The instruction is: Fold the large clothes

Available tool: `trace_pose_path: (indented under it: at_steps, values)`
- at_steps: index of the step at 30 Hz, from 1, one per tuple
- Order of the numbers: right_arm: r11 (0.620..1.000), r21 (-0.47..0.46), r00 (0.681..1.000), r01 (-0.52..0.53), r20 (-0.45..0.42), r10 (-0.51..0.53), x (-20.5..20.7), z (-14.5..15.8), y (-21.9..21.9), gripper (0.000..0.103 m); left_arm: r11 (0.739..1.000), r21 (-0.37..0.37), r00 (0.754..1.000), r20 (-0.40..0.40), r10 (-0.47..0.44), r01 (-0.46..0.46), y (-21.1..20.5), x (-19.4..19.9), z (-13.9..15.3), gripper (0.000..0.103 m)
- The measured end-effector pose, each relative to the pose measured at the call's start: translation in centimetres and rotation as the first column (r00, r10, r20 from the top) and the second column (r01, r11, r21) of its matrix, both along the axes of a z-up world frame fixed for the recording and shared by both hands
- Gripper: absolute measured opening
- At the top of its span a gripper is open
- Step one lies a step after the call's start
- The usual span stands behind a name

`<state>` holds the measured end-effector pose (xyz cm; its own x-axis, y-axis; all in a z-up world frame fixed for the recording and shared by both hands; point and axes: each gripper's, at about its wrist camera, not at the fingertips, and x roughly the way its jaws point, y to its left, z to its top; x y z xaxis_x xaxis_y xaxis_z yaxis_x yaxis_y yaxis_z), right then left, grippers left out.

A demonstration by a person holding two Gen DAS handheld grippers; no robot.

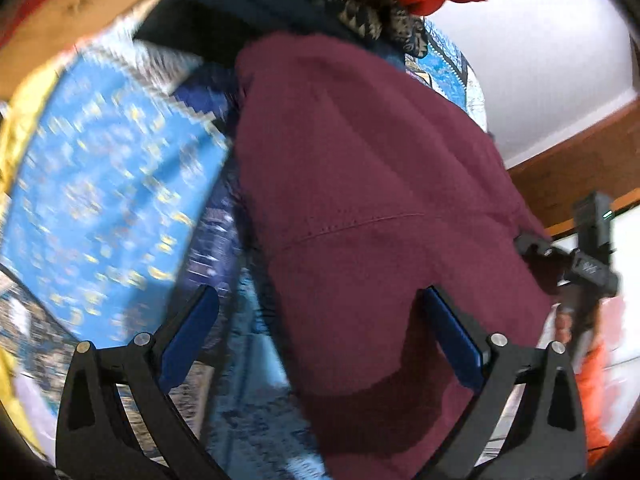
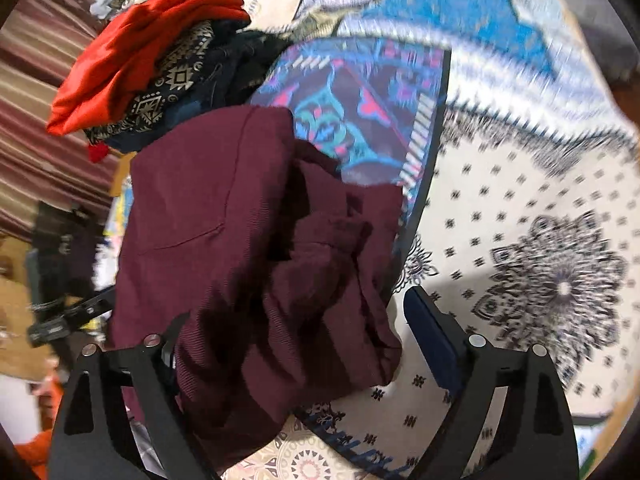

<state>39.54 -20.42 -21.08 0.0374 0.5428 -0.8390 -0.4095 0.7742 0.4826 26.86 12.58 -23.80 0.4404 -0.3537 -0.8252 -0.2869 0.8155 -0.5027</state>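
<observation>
A large maroon garment lies folded on a patterned bedspread, smooth on the left wrist side and bunched in the right wrist view. My left gripper is open, its right finger over the garment's edge and its left finger over the bedspread. My right gripper is open with the bunched maroon cloth lying between its fingers and draped over the left finger, which is hidden. The right gripper also shows at the far right of the left wrist view.
A pile of clothes sits behind the garment: a red one on top, a black-and-gold patterned one and a dark navy one. The blue patterned bedspread spreads to the left, its cream printed part to the right.
</observation>
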Motion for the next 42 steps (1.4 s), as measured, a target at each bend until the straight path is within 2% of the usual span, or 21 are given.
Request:
trace_pose_path:
  at_steps: [1,7,16,18,19,20,21,24,28,34,39,42]
  values:
    - [1.0,0.009,1.0,-0.004,-0.017,0.004,0.2,-0.4,-0.1,0.097,0.999,-0.044,1.0,-0.008,0.008,-0.009,0.3,0.2,-0.5,0.102]
    - [0.996,0.079,0.991,-0.04,-0.122,0.049,1.9,-2.6,0.2,0.103,0.97,-0.236,0.997,-0.056,0.048,-0.06,1.5,1.6,-3.4,0.103]
    - [0.993,0.119,0.986,-0.011,-0.164,0.031,3.0,-3.2,1.7,0.102,0.965,-0.251,0.997,-0.039,0.071,-0.079,1.0,3.2,-4.1,0.103]
    - [0.989,0.149,0.983,-0.002,-0.181,0.03,2.5,-3.1,1.7,0.085,0.969,-0.236,0.998,-0.026,0.063,-0.068,0.4,3.3,-3.8,0.101]
    - [0.988,0.157,0.981,0.013,-0.191,0.018,2.5,-2.8,1.4,0.08,0.972,-0.23,0.998,-0.015,0.054,-0.056,0.0,3.2,-3.6,0.094]
    - [0.987,0.158,0.981,0.025,-0.192,0.005,2.3,-2.6,1.3,0.077,0.972,-0.23,0.999,-0.007,0.049,-0.049,-0.4,3.1,-3.3,0.091]
    - [0.987,0.156,0.985,0.027,-0.174,0.001,2.0,-2.2,1.3,0.068,0.976,-0.215,0.999,-0.001,0.048,-0.047,-0.6,3.0,-2.9,0.089]
    - [0.987,0.151,0.99,0.048,-0.139,-0.027,0.7,-0.9,0.9,0.052,0.979,-0.199,0.999,0.017,0.045,-0.041,-0.8,2.2,-1.9,0.076]
    - [0.989,0.133,0.993,0.06,-0.112,-0.045,-1.4,0.7,0.4,0.041,0.979,-0.205,0.999,0.04,0.032,-0.023,-1.2,0.7,-0.2,0.062]
    - [0.987,0.146,0.996,0.072,-0.06,-0.064,-4.8,3.6,0.0,0.035,0.99,-0.129,0.993,0.11,-0.046,0.06,-3.0,-1.9,4.5,0.05]
    - [0.98,0.187,0.997,0.072,0.024,-0.078,-6.7,7.4,0.0,0.035,0.994,-0.06,0.978,0.194,-0.083,0.096,-3.0,-3.8,9.8,0.048]
    - [0.975,0.213,0.993,0.059,0.09,-0.08,-7.8,10.3,0.3,0.035,0.993,-0.016,0.956,0.273,-0.107,0.116,-2.5,-4.3,14.2,0.048]
